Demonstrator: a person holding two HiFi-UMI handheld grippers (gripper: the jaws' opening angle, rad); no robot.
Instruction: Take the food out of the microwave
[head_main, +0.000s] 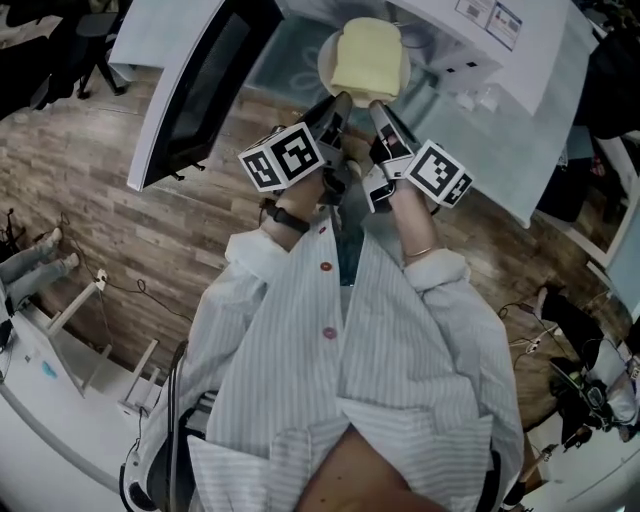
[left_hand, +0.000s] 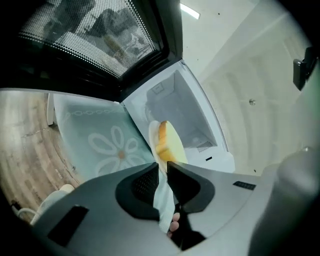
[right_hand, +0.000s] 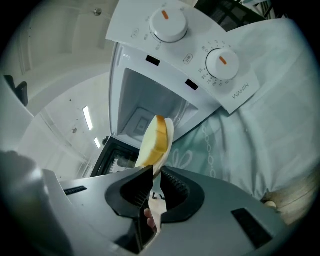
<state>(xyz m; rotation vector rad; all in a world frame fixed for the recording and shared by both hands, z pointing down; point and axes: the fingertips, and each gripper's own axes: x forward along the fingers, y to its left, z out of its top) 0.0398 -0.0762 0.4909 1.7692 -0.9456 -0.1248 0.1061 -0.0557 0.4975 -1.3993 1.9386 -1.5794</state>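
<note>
1. White plate (head_main: 324, 62): stiff, smooth-rimmed, probably light. It sits just outside the open microwave (right_hand: 170, 30), above the cloth-covered worktop (head_main: 500, 150).
2. Bread slice (head_main: 370, 55): soft and lying loose on the plate, so it is likely to slide if the plate tips.
3. Left hand-held gripper (head_main: 338, 100): jaws clamped on the plate's near rim.
4. Right hand-held gripper (head_main: 380, 106): jaws clamped on the same rim, just beside the left.
5. Recommended hold: the rim only, plate kept level, bread untouched.
</note>
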